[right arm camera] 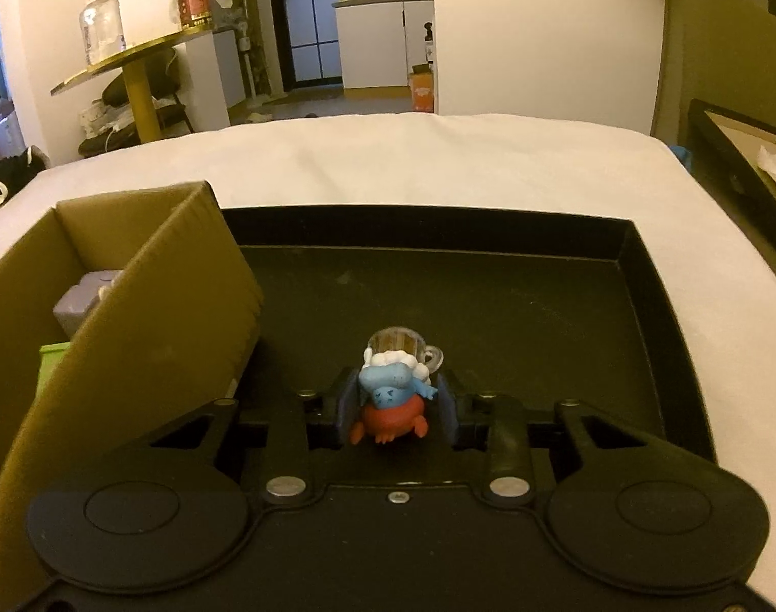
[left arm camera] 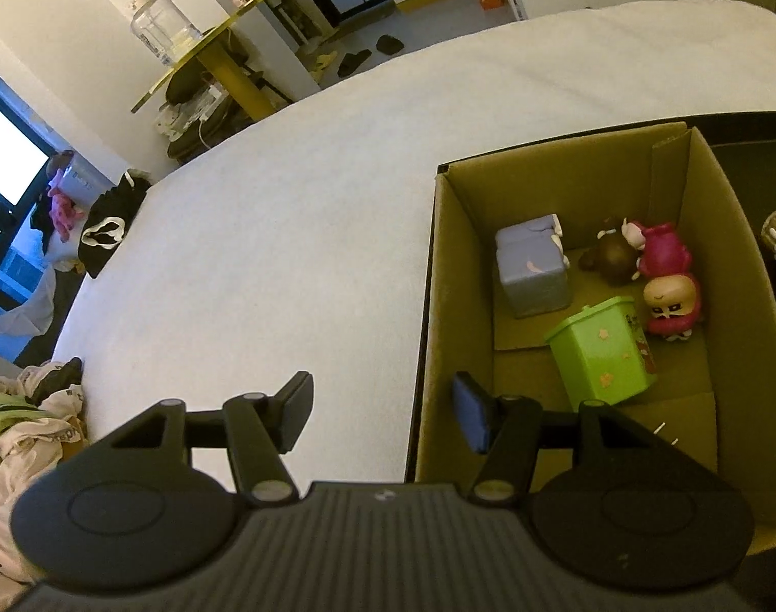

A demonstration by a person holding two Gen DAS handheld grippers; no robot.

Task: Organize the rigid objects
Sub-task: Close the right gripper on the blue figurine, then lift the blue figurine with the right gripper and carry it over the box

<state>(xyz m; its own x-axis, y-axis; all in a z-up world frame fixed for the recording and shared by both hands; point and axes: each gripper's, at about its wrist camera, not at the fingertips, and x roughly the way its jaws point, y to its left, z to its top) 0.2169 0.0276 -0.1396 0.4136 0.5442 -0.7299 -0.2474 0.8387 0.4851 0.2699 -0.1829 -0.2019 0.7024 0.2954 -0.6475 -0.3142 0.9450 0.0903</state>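
Right gripper (right arm camera: 394,405) clamped on a small figurine (right arm camera: 394,398): blue body, white foam on top, orange-red base, a clear mug with a handle at its far end. Pads pressing on both sides of it, above the floor of a shallow black tray (right arm camera: 643,275). Lying on a white bed (right arm camera: 439,163), with the tray's floor otherwise bare. Standing at the tray's left edge, a brown cardboard box (right arm camera: 148,306), open at the top, its near wall leaning toward the tray.

Left gripper (left arm camera: 383,415) apart, nothing between the fingers, hanging over the box's left wall (left arm camera: 429,306), with one finger over the bed sheet and the other over the box's inside. Gathered on the box floor: a grey-lilac cube (left arm camera: 533,270), a green bin-shaped container (left arm camera: 604,357) tipped on its side just beside it, a dark brown figurine (left arm camera: 612,255), and two pink figurines (left arm camera: 668,280) lying close together against the right wall.

Beyond the bed, a round gold-edged side table (right arm camera: 128,58) carrying a clear jar (right arm camera: 100,25) and a red tin (right arm camera: 194,5).
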